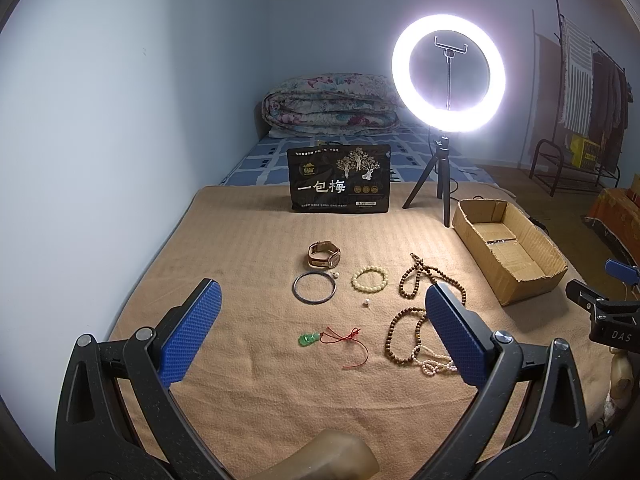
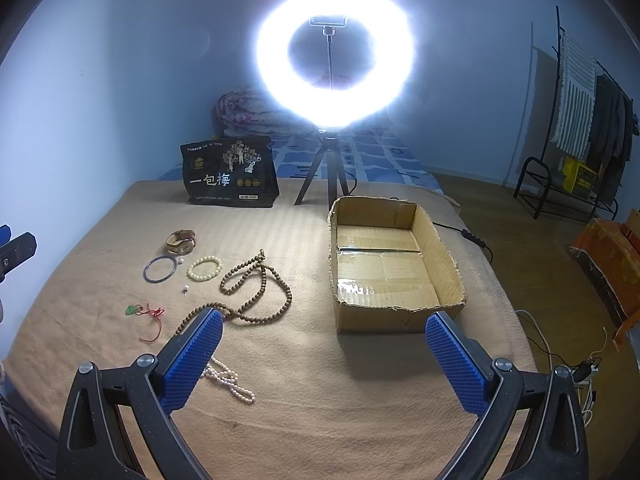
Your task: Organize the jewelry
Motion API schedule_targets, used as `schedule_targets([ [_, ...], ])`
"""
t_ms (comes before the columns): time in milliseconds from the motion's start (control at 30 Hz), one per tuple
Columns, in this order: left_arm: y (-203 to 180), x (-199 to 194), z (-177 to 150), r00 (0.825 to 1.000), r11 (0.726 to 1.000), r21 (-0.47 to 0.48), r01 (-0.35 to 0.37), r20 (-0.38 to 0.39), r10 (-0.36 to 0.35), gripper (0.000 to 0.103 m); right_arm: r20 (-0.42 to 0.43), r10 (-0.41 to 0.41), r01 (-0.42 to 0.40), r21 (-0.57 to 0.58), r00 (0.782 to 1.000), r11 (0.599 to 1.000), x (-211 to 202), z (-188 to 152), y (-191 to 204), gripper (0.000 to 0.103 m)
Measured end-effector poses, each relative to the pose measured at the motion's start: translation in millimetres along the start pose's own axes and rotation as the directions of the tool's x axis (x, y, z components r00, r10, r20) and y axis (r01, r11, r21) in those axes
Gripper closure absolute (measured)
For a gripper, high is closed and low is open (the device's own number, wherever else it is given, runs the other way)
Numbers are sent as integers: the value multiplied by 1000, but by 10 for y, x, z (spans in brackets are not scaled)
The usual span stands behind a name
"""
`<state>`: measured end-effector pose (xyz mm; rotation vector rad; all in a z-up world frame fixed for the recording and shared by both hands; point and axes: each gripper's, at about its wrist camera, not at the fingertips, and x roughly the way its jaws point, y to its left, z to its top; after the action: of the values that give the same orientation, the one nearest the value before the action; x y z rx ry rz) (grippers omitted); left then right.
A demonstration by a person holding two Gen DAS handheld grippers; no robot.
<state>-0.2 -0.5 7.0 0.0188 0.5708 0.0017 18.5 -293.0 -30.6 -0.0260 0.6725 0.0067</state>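
Observation:
Jewelry lies spread on a tan blanket (image 1: 248,360): a watch (image 1: 324,258), a dark bangle (image 1: 295,289), a cream bead bracelet (image 1: 356,280), brown bead strands (image 1: 404,284), a pearl strand (image 2: 232,380) and a green pendant on red cord (image 1: 309,338). Two tiny pearl pieces (image 1: 366,302) rest between them. An empty cardboard box (image 2: 380,316) stands to the right. My left gripper (image 1: 323,292) hovers open above the pendant area. Near the box's front left corner, my right gripper (image 2: 324,316) is open, holding nothing.
A lit ring light (image 1: 400,72) on a tripod (image 1: 442,176) and a black bag (image 1: 340,184) stand at the blanket's far edge, a folded quilt (image 1: 328,108) behind them. A clothes rack (image 2: 580,120) and cables (image 2: 472,236) are at the right.

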Motion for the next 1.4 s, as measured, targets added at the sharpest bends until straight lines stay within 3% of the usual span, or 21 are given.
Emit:
schedule_targets([
  [1000,6,109,-48,1000,1000,3,-5,-17,5,0,-8,27,-27,4,1000,1000,46,-5,29,1],
  [1400,183,363,-79,997,999,-33,-28,-67,26,0,-20,128,-129,-18,992,992,210,-88,116,5],
])
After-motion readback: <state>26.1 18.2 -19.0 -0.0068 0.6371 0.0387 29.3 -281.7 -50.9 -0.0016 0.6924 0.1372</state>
